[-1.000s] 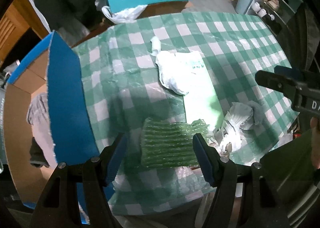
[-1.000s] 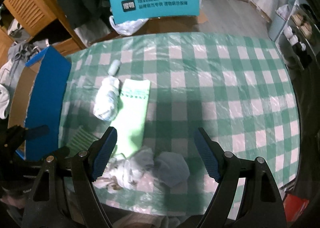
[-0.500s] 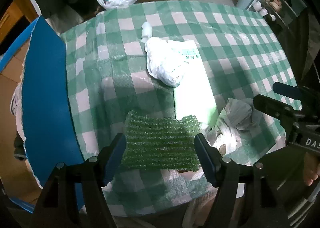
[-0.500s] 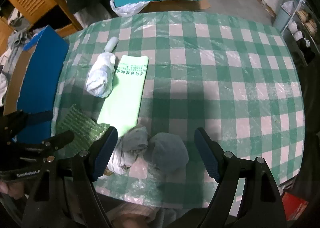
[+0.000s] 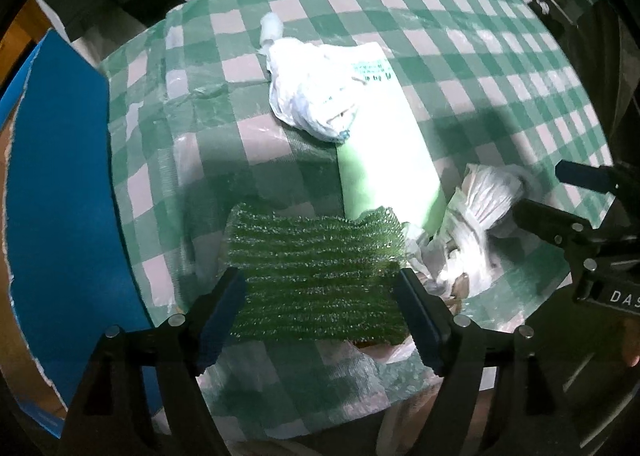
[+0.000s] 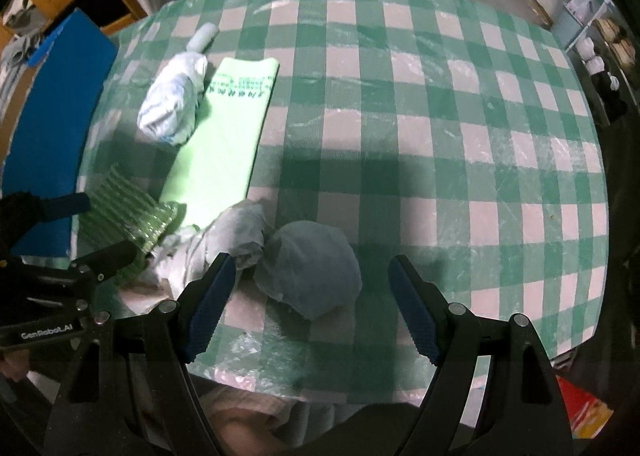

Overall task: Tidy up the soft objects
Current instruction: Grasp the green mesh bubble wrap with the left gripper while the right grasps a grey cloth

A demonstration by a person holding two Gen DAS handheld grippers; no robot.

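My left gripper (image 5: 320,296) points straight down over the green bubble wrap (image 5: 316,272), jaws opening, the sheet between the fingers with no pad pressing on it. The wrap lies at six o'clock on the checked tablecloth (image 5: 460,55), its far corner overlapping the pale green bag (image 5: 384,143). My right gripper (image 6: 310,298) is released and grasps nothing; the grey bundle (image 6: 308,272) sits between its fingers, unclamped, with a crumpled plastic bag (image 6: 236,232) touching it at nine o'clock.
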